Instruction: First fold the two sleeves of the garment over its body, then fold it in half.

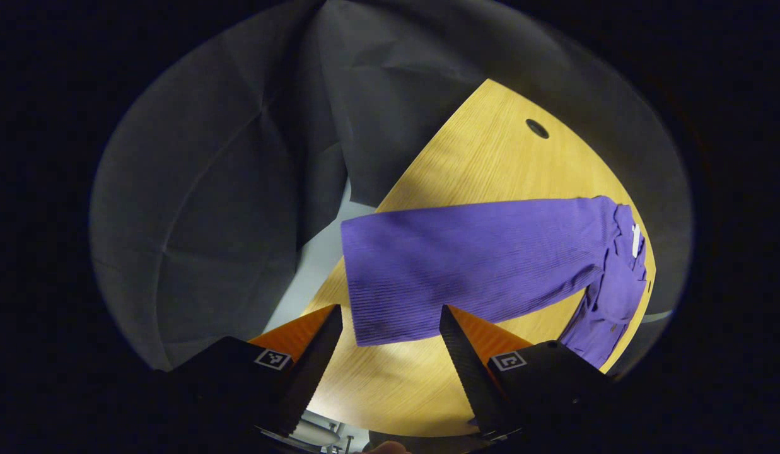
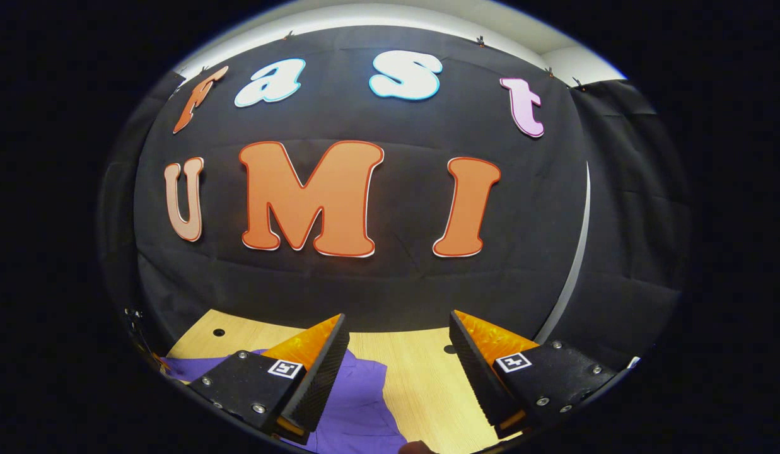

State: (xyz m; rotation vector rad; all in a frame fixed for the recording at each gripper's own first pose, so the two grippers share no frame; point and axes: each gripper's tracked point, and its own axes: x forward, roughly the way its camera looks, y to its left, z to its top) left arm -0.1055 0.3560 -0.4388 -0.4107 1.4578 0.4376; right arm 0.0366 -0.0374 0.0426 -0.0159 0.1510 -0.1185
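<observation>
The pale wooden surface (image 1: 490, 164) carries the purple ribbed knit garment (image 1: 478, 265), its sleeve stretching crosswise just ahead of my left claw (image 1: 390, 318), the nearer one, wide open and empty. My right claw (image 2: 399, 328), also spread and empty, points above the cloth.

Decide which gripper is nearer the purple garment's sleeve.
Probably left: the left gripper is open just short of the sleeve; the right gripper is over the table's far part.
</observation>
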